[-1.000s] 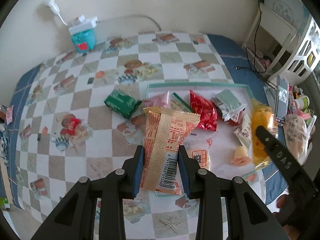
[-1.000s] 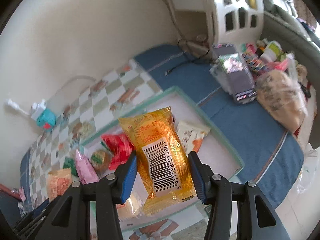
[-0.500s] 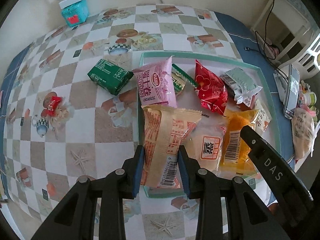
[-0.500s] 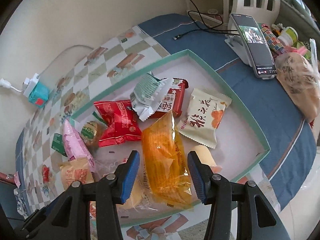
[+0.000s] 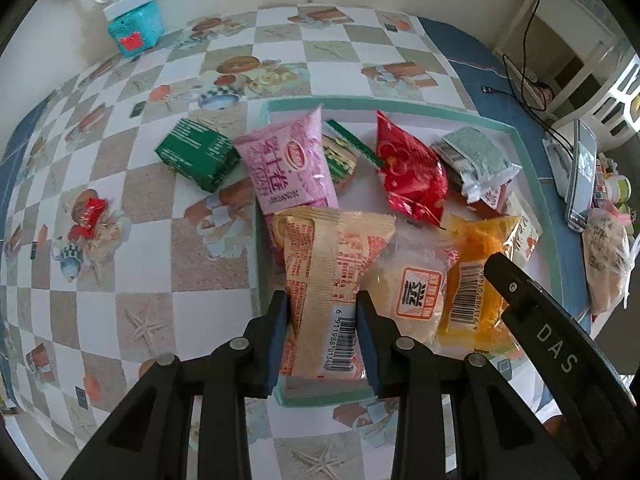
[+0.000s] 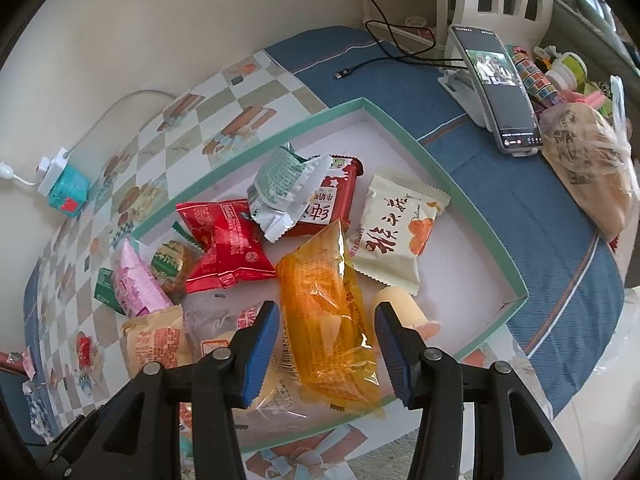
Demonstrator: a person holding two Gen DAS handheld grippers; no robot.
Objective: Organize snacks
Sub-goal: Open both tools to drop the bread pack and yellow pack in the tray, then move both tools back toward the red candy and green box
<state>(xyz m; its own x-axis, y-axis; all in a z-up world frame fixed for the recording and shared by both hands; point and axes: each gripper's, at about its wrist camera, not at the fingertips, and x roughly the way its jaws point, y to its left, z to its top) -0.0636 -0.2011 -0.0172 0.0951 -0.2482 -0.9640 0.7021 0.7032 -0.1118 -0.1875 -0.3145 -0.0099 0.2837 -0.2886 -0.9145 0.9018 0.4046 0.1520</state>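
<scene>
Two grippers each had a packet over the shallow green-rimmed tray (image 6: pixel 472 216) on the checkered tablecloth (image 5: pixel 120 240). The left gripper (image 5: pixel 322 330) pinched the barcode end of a pale orange snack packet (image 5: pixel 332 268); its long axis ran away from the fingers toward the pink packet (image 5: pixel 288 168), whose near end it overlapped at the tray's near left corner. The right gripper (image 6: pixel 326 350) had an orange packet (image 6: pixel 324 320) between its blue pads (image 6: pixel 259 354). The pads seemed to touch its sides, though a narrow gap showed on the right, so I could not tell if they pressed it. This packet lay lengthwise toward the red packet (image 6: pixel 224 244) and the cream packet (image 6: pixel 396 228). A green box (image 5: pixel 196 154) lay outside the tray.
</scene>
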